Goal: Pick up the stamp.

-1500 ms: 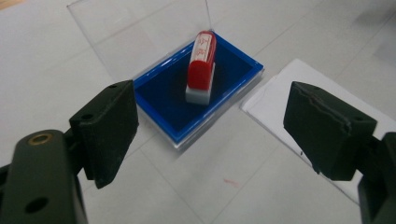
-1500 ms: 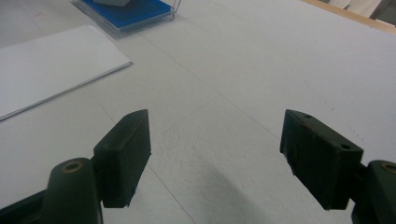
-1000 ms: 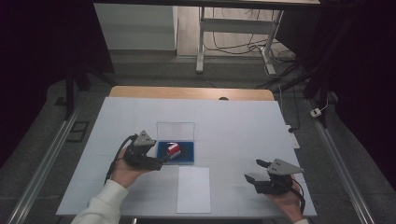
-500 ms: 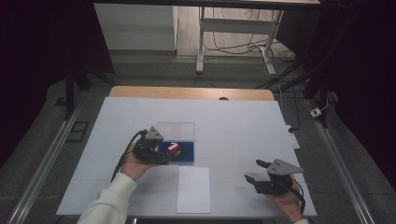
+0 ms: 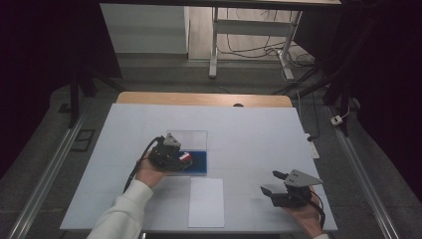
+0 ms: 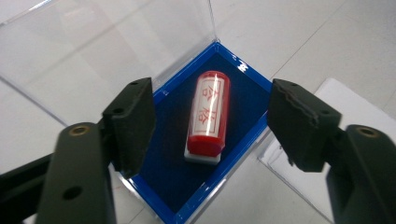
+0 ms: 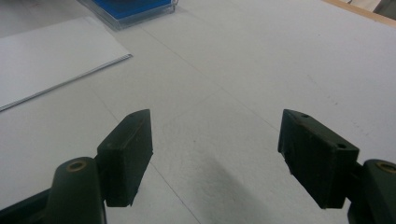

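Two grippers work at a white table [image 5: 249, 134]. The left gripper [image 6: 210, 116] hovers with its jaws spread wide on either side of a red stamp [image 6: 208, 116], which lies flat in the blue-lined base of a small case [image 6: 243, 100] (its clear lid [image 6: 107, 51] stands open behind). The step in hand looks like reaching to pick up the stamp; next, the jaws likely need to lower and close across its rounded body. The case's raised blue rim, close to both jaws, could get in the way. A white paper sheet [image 5: 206, 201] lies just in front of the case. The right gripper [image 7: 215, 154] rests well apart, jaws open and empty.
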{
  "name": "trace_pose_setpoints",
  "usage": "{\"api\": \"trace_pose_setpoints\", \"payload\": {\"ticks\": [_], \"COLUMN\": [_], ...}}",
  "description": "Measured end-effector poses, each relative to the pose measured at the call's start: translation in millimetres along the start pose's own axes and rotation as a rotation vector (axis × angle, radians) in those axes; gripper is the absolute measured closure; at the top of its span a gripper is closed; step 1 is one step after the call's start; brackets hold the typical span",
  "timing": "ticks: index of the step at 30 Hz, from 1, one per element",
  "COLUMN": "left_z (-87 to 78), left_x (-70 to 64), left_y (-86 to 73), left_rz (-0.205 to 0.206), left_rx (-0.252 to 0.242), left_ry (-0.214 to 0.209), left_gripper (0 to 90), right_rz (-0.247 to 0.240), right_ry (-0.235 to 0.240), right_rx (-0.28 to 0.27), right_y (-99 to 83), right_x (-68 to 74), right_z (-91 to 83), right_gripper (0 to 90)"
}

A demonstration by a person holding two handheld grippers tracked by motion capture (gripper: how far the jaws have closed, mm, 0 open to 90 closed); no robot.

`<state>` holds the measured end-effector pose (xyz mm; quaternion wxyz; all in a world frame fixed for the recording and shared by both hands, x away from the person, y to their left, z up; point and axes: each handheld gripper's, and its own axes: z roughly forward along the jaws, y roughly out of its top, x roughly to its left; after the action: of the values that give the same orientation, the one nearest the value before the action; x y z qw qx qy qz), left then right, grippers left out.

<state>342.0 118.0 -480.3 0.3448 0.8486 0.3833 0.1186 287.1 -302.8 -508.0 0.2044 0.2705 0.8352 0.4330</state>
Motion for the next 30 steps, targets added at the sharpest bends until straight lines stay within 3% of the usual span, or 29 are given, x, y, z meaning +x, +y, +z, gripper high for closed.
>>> {"api": "trace_pose_setpoints", "payload": {"ticks": [23,30], "left_z": [11.2,10.9], "left_x": [-0.6,0.4], "left_y": [1.1,1.0], "left_rz": [0.035,0.039], "left_rx": [0.049,0.058], "left_ry": [0.009,-0.001], "left_gripper": [65.4,68.9], "right_rz": [0.002,0.006], "right_ry": [0.003,0.001], "right_rx": [-0.001,0.0], "right_y": [-0.9,-1.1], "right_x": [-1.0,-0.9], "right_z": [-0.7,-0.9], "right_gripper": [26.7,26.9]}}
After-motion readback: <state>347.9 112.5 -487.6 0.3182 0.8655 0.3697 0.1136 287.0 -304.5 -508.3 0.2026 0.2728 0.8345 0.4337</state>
